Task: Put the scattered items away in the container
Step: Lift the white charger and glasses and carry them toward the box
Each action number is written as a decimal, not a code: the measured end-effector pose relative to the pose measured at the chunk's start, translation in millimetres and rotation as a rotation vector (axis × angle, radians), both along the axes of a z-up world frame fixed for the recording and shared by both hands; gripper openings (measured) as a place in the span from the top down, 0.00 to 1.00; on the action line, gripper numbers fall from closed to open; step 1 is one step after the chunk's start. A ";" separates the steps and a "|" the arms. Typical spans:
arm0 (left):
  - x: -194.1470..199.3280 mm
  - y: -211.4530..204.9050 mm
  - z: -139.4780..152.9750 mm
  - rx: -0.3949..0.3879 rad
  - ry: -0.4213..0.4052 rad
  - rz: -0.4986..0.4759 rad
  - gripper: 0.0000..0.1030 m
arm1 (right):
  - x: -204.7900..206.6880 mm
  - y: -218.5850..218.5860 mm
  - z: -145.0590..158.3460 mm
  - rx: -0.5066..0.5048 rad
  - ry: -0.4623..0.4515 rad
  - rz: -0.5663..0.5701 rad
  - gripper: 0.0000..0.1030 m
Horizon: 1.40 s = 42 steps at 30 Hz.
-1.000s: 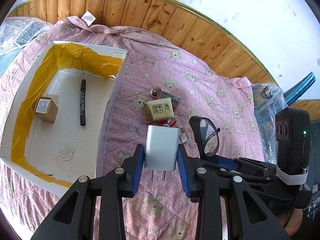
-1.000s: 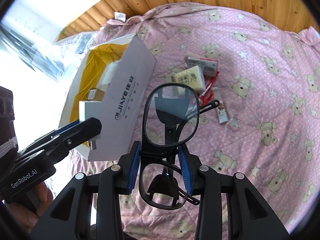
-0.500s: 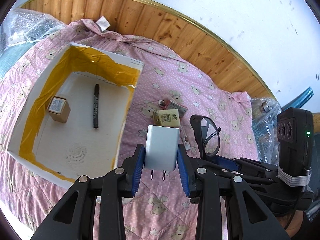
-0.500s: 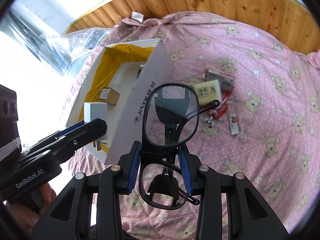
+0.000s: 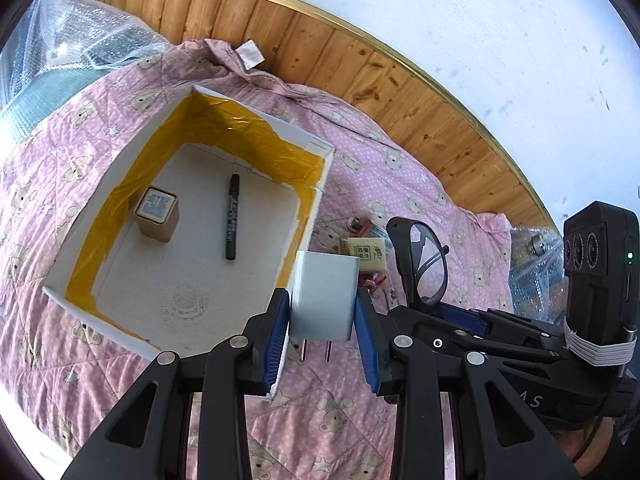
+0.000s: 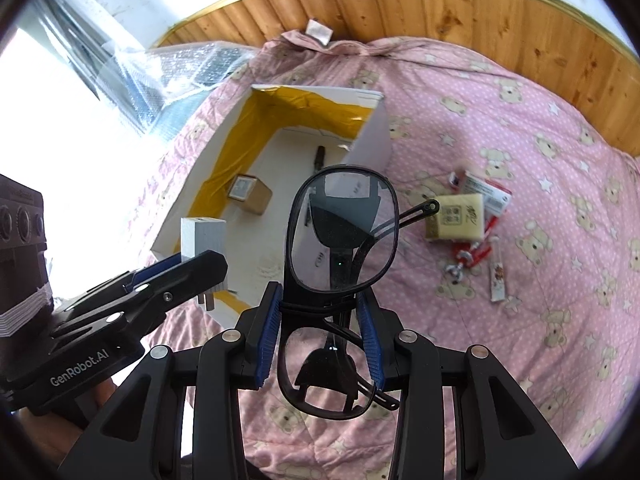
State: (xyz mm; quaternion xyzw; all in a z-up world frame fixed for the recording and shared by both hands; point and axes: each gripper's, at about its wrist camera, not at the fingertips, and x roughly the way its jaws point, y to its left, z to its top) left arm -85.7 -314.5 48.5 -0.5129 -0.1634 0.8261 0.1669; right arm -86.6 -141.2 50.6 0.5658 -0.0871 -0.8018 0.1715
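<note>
Left gripper is clamping a white plug adapter between its blue pads, jaws closed onto its two sides, prongs pointing back toward the camera; adapter is hanging over the near right wall of the white box, roughly above the rim; right gripper is gripping black-framed glasses at the bridge, jaws closed on the frame, one lens sticking up past the tips, the other sitting back between the fingers; glasses are hovering above the pink bear-print bedspread, just right of the box; inside the box a black marker and a small brown carton are lying on the floor, apart from each other; a yellow packet, a red-and-white pack and small red bits are sitting loose on the bedspread right of the box.
</note>
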 end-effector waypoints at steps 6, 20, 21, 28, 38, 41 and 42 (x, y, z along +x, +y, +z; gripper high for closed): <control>-1.4 -20.9 -2.1 0.002 -0.009 0.046 0.67 | -9.3 -24.8 2.7 0.008 0.007 0.047 0.62; -17.0 -58.0 -23.3 0.006 -0.069 0.125 0.67 | -37.0 -69.3 6.3 0.020 0.013 0.126 0.62; -18.5 -58.8 -24.8 0.007 -0.073 0.126 0.67 | -40.1 -71.9 5.6 0.021 0.012 0.130 0.62; -30.5 -62.7 -36.3 0.006 -0.102 0.134 0.67 | -58.2 -85.5 1.8 0.033 0.006 0.153 0.62; -42.6 -68.4 -54.3 0.008 -0.146 0.141 0.67 | -86.0 -102.4 -13.7 0.047 -0.017 0.181 0.62; -46.1 -70.2 -59.8 0.009 -0.158 0.145 0.67 | -93.7 -106.4 -17.2 0.049 -0.021 0.187 0.62; -47.2 -70.4 -61.7 0.011 -0.163 0.144 0.67 | -97.1 -107.7 -18.1 0.049 -0.023 0.189 0.62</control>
